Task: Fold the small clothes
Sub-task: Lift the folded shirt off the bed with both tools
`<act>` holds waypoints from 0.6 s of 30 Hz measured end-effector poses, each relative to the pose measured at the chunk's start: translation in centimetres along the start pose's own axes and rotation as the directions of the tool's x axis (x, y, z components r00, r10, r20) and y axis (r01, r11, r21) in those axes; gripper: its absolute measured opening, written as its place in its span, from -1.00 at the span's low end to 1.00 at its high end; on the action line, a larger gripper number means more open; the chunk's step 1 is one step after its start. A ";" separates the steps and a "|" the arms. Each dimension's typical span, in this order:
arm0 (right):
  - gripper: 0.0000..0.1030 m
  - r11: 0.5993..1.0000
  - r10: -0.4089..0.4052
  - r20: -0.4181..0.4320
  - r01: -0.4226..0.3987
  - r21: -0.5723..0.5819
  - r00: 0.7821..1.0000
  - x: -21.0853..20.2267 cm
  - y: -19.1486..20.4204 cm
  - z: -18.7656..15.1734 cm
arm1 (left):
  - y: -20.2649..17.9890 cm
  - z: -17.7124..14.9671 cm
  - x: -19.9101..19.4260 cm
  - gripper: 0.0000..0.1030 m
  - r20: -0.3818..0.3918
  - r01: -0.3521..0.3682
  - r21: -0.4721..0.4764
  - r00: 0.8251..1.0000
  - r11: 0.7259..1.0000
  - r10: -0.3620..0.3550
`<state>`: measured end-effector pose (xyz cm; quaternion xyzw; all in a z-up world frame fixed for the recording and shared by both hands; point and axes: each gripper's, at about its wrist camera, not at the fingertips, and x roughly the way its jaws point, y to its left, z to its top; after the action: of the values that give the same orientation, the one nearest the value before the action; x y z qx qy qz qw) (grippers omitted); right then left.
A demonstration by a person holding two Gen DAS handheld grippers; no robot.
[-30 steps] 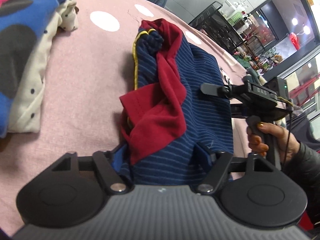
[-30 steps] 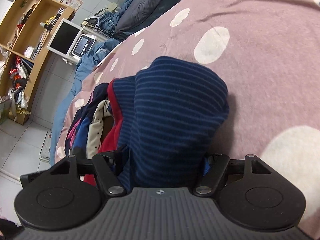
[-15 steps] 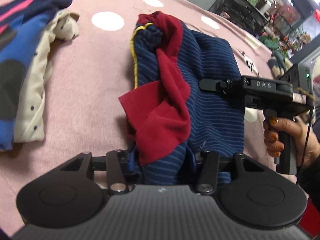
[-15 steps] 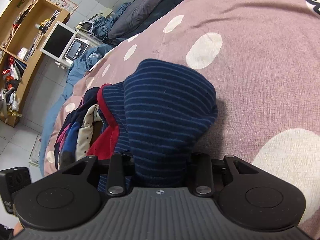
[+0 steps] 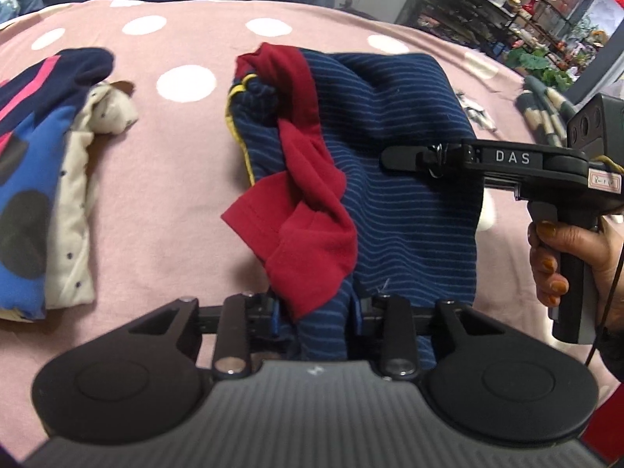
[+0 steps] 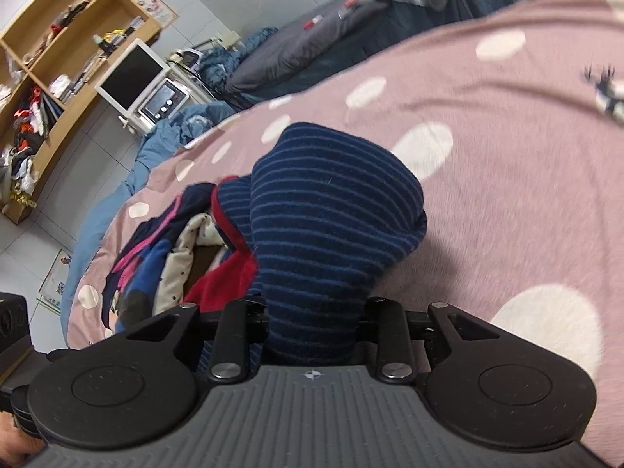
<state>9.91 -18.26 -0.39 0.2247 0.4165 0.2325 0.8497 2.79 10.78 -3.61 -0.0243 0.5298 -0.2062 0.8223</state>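
Navy striped garment [image 5: 409, 179] with a red sleeve [image 5: 312, 210] twisted across it lay on a pink spotted bedspread [image 5: 163, 210], its near hem gathered into both tools.

Left tool [image 5: 316, 312]: pitched steeply down at the bedspread, jaws closing, striped cloth and a red flap bunched between the pads.

Right tool [image 6: 314, 323]: tilted down less steeply, jaws closing on a thick roll of the striped cloth that filled the gap. Seen from the left wrist it reached in from the right, held by a hand [image 5: 565, 257] on its pistol grip, its finger lying over the garment's right side.

Change from one second before: both pairs of jaws stood much wider then, with the cloth loose between them; both tools had since risen a little, and the left view had tipped up to take in more of the far edge of the bed.

Surroundings: folded clothes [image 5: 43, 179], blue, navy-and-pink and cream dotted, just left of the left tool and apart from the garment. Wooden shelving [image 6: 50, 78] and a white monitor [image 6: 130, 74] beyond the bed, far left of the right tool. Metal racking [image 5: 503, 4] far right of the left tool.
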 end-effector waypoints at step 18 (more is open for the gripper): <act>-0.07 0.991 -0.128 0.325 0.108 0.077 0.937 -26.5 -7.4 11.4 | -26.6 12.1 -3.3 -0.42 0.128 0.231 0.333 0.949 0.914 -0.287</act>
<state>6.21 -41.72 17.63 0.2594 0.2879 0.1282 0.9129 4.00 -14.45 11.40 0.0186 0.4084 -0.3923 0.8240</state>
